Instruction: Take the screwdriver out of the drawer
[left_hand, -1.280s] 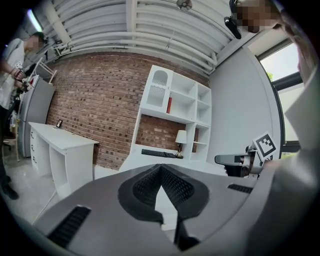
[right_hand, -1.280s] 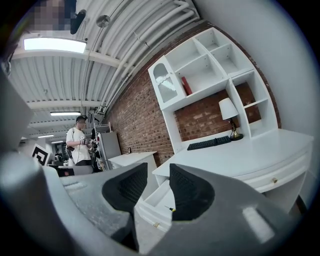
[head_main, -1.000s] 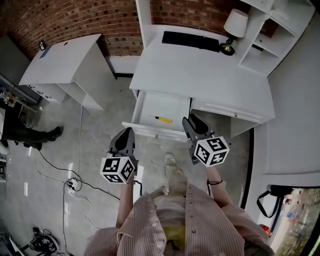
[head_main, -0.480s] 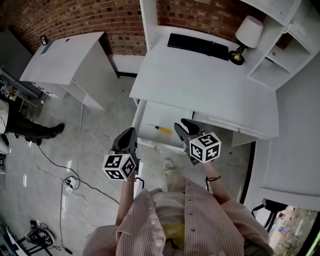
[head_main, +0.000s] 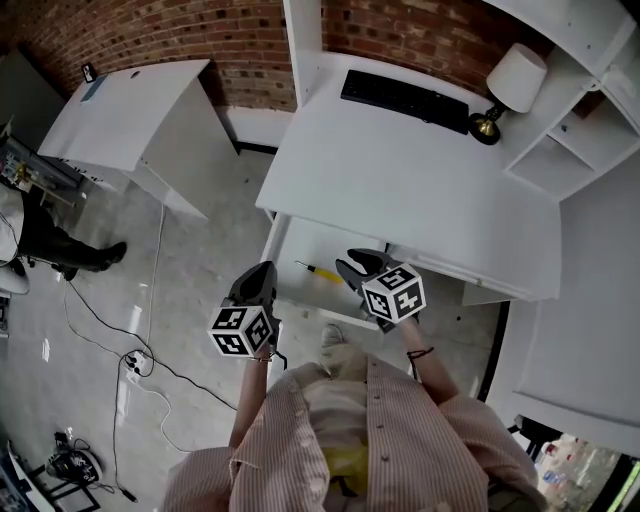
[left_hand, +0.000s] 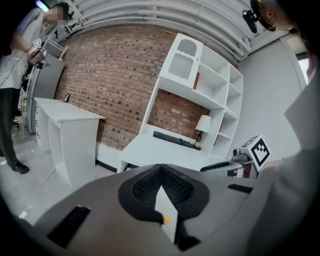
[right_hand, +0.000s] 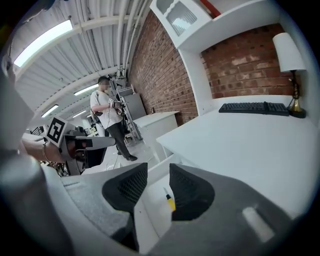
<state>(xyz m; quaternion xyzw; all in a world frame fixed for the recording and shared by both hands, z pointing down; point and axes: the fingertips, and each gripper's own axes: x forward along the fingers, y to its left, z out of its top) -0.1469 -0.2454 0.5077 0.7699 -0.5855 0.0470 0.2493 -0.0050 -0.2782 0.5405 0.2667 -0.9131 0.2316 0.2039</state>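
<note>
The screwdriver (head_main: 322, 272), thin with a yellow handle, lies in the open white drawer (head_main: 303, 243) under the desk. My right gripper (head_main: 358, 264) hovers over the drawer's right part, just right of the screwdriver, open and holding nothing. In the right gripper view, the screwdriver (right_hand: 170, 200) shows through the gap of the right gripper (right_hand: 158, 172). My left gripper (head_main: 262, 270) hangs outside the drawer's left front corner, shut and empty. In the left gripper view, the left gripper (left_hand: 160, 170) has its tips touching, with a yellow speck of the screwdriver (left_hand: 166, 219) below.
The white desk (head_main: 400, 170) carries a black keyboard (head_main: 405, 98) and a lamp (head_main: 512, 85), with shelving (head_main: 565, 150) to its right. A second white desk (head_main: 135, 120) stands at left. A person (head_main: 50, 250) stands at far left. Cables (head_main: 130, 350) cross the floor.
My right gripper has moved left over the drawer, closer to the screwdriver. The left gripper has kept its place by the drawer's corner. The head view has shifted slightly.
</note>
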